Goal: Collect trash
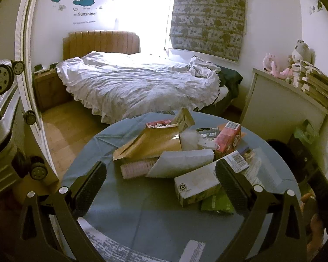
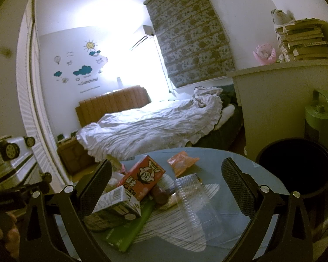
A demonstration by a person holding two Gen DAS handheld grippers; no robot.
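Observation:
A round table with a blue-grey cloth [image 1: 129, 209] holds a pile of trash. In the left wrist view I see a brown paper envelope [image 1: 146, 146], a grey mailer [image 1: 181, 162], a white carton [image 1: 196, 185] and a red drink box [image 1: 228, 137]. My left gripper [image 1: 161, 179] is open above the pile, holding nothing. In the right wrist view the red drink box [image 2: 142, 176], a white carton [image 2: 118, 203], a clear plastic tray [image 2: 196, 200], an orange wrapper [image 2: 181, 161] and a green packet [image 2: 129, 229] lie between the fingers of my open right gripper [image 2: 167, 187].
A black bin [image 2: 295, 166] stands right of the table [image 2: 225, 220], beside a white cabinet [image 2: 273, 100] stacked with books. A bed [image 1: 137, 87] is behind the table. A suitcase [image 1: 2, 118] and a louvred door are on the left.

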